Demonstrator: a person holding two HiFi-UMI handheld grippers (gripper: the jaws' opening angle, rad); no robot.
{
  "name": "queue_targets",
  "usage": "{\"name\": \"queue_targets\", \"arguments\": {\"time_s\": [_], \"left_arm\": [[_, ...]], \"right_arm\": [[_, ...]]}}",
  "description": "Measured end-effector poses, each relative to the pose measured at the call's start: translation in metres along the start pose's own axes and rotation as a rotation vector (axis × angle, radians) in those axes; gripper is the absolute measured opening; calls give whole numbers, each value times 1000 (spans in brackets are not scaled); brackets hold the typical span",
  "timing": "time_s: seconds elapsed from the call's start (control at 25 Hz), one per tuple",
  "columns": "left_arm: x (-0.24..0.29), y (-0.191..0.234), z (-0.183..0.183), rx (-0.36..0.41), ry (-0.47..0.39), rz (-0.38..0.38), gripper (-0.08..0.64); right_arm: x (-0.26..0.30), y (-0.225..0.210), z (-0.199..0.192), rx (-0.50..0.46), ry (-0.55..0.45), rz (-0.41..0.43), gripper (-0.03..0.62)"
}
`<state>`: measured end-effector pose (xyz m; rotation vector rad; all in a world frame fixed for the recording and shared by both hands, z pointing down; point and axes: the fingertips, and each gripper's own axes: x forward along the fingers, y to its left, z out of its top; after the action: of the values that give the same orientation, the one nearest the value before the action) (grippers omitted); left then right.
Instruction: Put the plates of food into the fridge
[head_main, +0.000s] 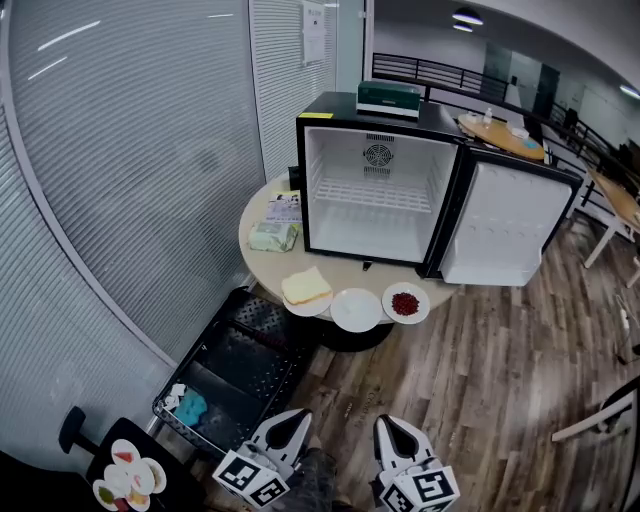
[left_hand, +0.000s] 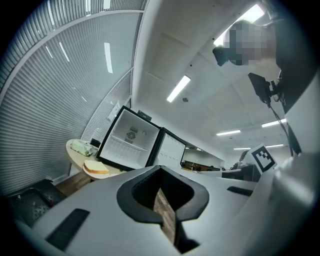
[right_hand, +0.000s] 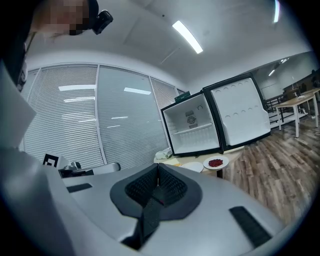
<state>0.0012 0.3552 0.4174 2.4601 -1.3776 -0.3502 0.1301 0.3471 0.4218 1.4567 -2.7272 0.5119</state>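
1. Grippers. The left gripper (head_main: 291, 418) and the right gripper (head_main: 389, 428) sit side by side at the lower edge of the head view, above the wooden floor (head_main: 480, 380). Both point toward the table.
- Left jaws: closed together with nothing between them. Only a thin slit of floor shows through.
- Right jaws: closed together and holding nothing.

2. Near field. A black mesh cart (head_main: 240, 360) stands on the floor to the left of the grippers.

3. Task items. The round table (head_main: 262, 265) stands beyond the cart. Three plates lie in a row along its near edge, each just beside the next:
- Left: the plate of bread (head_main: 307, 290).
- Centre: a bare white plate (head_main: 356, 309).
- Right: the plate of red food (head_main: 405, 303).

All three are outside the fridge and well apart from both grippers.

4. Fridge. The small black fridge (head_main: 340, 106) stands on the same table, directly behind the plates. Its door (head_main: 500, 225) is swung fully open to the right, exposing a white wire shelf (head_main: 372, 193).

5. Far field. A green wrapped package (head_main: 273, 236) lies on the table to the left of the fridge, with a printed sheet (head_main: 285, 207) just behind it. A green box (head_main: 388, 97) rests on top of the fridge.
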Motion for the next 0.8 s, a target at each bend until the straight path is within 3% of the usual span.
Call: {"name": "queue_targets", "arguments": {"time_s": [0.48,0.68,0.8], "left_arm": [[111,92,29,5,14,-82,-9],[148,122,27,-6,46,-123,-9],[166,137,22,-19,71,-150,-8]], "right_arm": [[137,-51,13,14,48,-87,8],[186,-72,-2,51,114,-130,8],[209,-87,-21,127,174,-164,8]]}}
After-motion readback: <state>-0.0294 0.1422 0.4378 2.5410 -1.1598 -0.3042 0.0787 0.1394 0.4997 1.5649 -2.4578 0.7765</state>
